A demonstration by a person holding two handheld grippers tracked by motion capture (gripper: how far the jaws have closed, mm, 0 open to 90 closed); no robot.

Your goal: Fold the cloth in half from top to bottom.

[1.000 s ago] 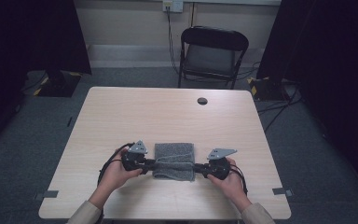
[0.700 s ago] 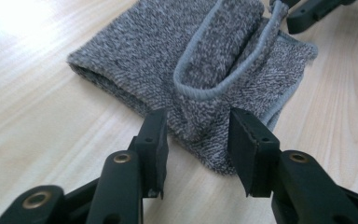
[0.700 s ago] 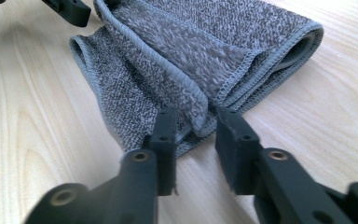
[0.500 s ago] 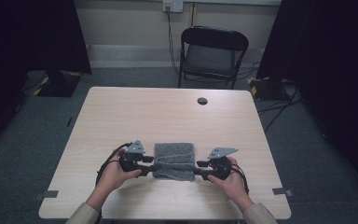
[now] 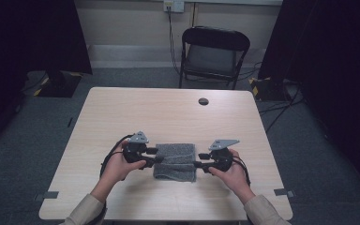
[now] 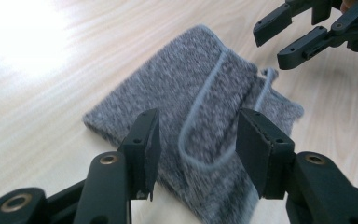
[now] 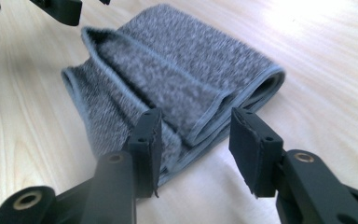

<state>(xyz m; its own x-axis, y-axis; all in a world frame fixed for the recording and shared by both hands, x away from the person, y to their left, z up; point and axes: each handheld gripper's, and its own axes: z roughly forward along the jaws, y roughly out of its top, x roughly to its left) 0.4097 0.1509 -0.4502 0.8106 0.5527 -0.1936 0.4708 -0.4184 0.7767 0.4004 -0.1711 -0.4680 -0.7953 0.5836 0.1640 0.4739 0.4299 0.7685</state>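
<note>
Folded grey terry-cloth towel (image 5: 175,161): lying flat on the pale wooden surface (image 5: 168,112), toward the near edge and roughly centred left to right; folded into several layers, with a lighter stitched hem showing along the edges (image 6: 205,116) (image 7: 177,84).

Left gripper (image 5: 153,156): held in the person's left hand (image 5: 117,165), at the left side of the towel, pointing right toward it; jaws apart with nothing between the pads.

Towel relative to left jaws: in the left gripper view, lying just beyond and partly between the two black jaws (image 6: 196,144), a curved hem loop sitting in the gap; contact with the pads not clear.

Right gripper (image 5: 198,164): held in the person's right hand (image 5: 232,172), at the right side of the towel, pointing left toward it; jaws apart, gripping nothing.

Towel relative to right jaws: in the right gripper view, near corner of the folded layers lying between and just ahead of the jaws (image 7: 195,140); left-hand pad close against the fold, touching or not impossible to tell.

Opposite gripper: seen in the left gripper view at top right, beyond the towel's far edge, jaws open (image 6: 284,39).

Small dark round object (image 5: 203,101): on the far part of the surface, well apart from the towel.

Black folding chair (image 5: 214,54): on the floor beyond the far edge of the surface.
</note>
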